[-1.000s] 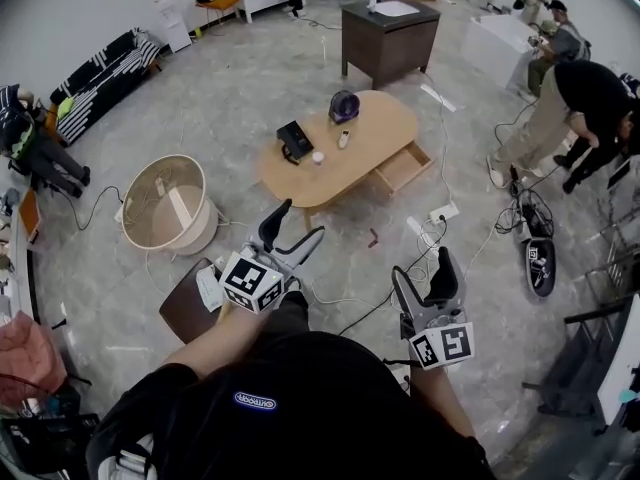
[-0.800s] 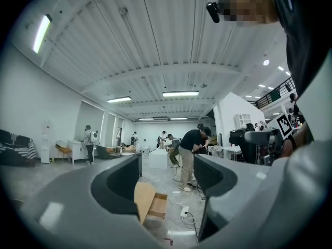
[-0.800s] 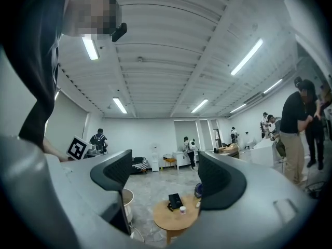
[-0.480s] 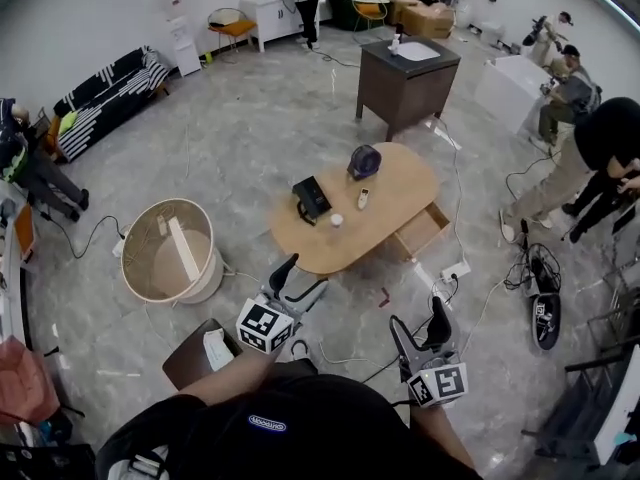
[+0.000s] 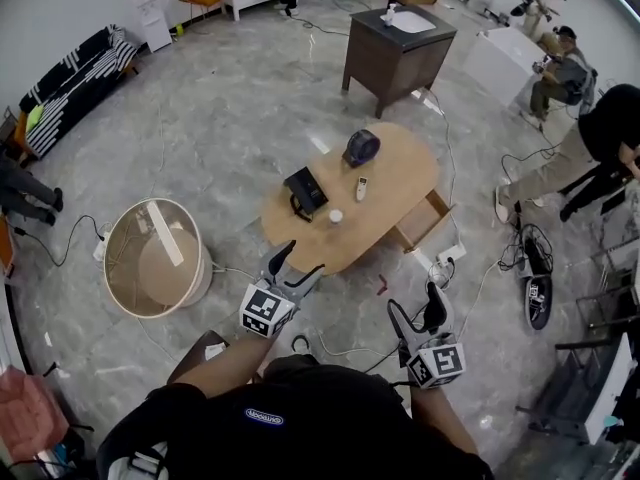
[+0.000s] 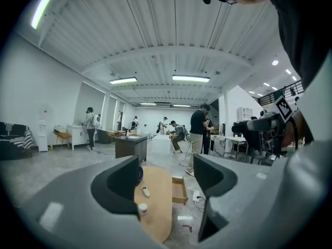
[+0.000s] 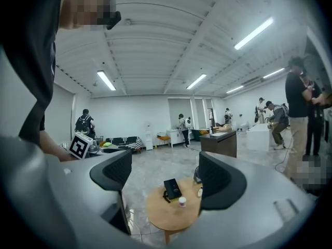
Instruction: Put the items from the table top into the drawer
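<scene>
An oval wooden table (image 5: 395,183) stands ahead on the grey floor. On it lie a black flat device (image 5: 305,190), a small white bottle (image 5: 336,216), a white remote (image 5: 361,188) and a dark round object (image 5: 361,148). Its drawer (image 5: 425,223) is pulled open on the right side. My left gripper (image 5: 293,261) hovers open just short of the table's near edge. My right gripper (image 5: 420,313) is open, lower right, above the floor. The left gripper view shows the remote (image 6: 146,191), the bottle (image 6: 141,209) and the drawer (image 6: 179,189). The right gripper view shows the device (image 7: 173,188) and the bottle (image 7: 182,202).
A round wicker basket (image 5: 155,258) sits on the floor to the left. Behind the table stands a dark cabinet (image 5: 398,38). Cables and a power strip (image 5: 447,255) lie near the drawer. People (image 5: 600,138) work at the right. A striped sofa (image 5: 75,73) lines the far left.
The table has drawn a little closer and shifted in view as I move toward it. Both grippers stay open and empty, the left one now near the table's edge.
</scene>
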The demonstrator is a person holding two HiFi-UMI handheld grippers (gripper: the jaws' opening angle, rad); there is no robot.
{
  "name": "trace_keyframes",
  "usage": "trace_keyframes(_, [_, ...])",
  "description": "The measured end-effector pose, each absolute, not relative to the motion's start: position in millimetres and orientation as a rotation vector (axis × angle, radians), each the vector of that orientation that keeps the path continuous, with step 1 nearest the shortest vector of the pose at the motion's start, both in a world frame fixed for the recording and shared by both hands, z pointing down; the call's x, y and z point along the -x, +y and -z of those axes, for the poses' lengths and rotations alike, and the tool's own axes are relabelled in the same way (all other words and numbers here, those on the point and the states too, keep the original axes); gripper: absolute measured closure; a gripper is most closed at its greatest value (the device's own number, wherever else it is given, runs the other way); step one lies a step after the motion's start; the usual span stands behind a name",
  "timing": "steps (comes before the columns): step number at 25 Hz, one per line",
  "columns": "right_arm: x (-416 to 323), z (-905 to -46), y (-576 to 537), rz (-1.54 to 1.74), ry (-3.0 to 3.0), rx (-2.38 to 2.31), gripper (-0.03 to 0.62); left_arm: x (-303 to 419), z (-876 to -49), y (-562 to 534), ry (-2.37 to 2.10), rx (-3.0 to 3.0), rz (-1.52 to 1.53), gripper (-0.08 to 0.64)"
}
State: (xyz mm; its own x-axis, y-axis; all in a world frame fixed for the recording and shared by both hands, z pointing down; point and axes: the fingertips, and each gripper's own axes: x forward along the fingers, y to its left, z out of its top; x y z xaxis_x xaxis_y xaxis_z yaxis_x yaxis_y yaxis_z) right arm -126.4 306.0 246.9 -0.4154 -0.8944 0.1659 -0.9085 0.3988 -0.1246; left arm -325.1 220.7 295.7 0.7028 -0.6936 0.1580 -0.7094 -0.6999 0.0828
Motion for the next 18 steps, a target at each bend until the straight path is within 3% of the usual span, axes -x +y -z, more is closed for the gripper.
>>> trace_keyframes(7, [128.5,-245.7,279.3,-0.278,-2.544,-1.647,0.175,316.0,-332.3,181.1,-1.093,-2.804,-0.253,0.248])
trace_keyframes(18, [60.1,-292.6,213.5,-0.378,-2.563,-1.61,0.175,265.3,-362.7,122.3,-1.217,-2.775,-0.339,0.248])
